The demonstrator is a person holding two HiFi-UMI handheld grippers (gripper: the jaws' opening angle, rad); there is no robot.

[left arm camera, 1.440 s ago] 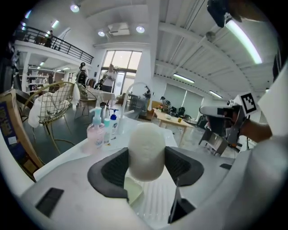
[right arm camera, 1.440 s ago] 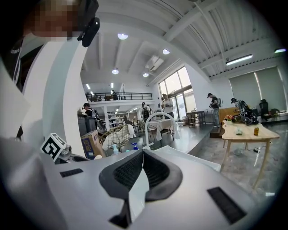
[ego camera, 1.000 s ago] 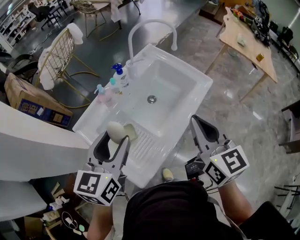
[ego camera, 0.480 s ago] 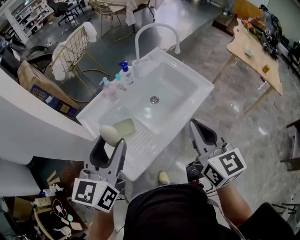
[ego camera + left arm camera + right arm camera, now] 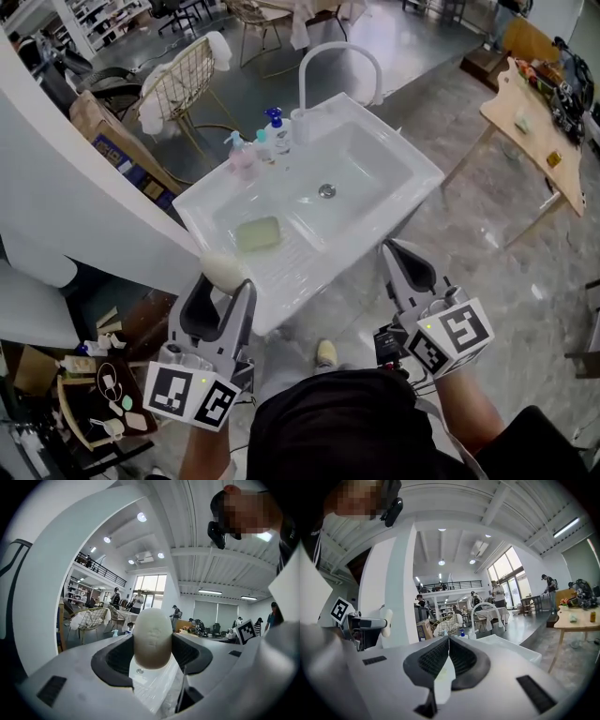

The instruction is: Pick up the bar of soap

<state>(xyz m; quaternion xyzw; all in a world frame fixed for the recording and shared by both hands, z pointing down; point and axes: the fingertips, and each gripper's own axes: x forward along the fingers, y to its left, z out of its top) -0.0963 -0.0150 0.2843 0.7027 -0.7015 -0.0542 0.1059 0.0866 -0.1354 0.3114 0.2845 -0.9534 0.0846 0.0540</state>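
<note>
The bar of soap is a cream oval, held upright between the jaws of my left gripper, just off the near left corner of the white sink. In the left gripper view the soap fills the gap between the dark pads, and the left gripper is shut on it. My right gripper hovers near the sink's front edge, jaws together with nothing in them. The right gripper view shows its pads touching, with the soap far off at the left.
A pale green pad lies on the sink's ribbed drainboard. Pump bottles stand by the arched faucet. A wire chair and cardboard box sit behind, a wooden table at right, a white curved wall at left.
The left gripper has carried the soap away from beside the green pad, toward me and past the sink's near corner. The right gripper stays shut in much the same place.
</note>
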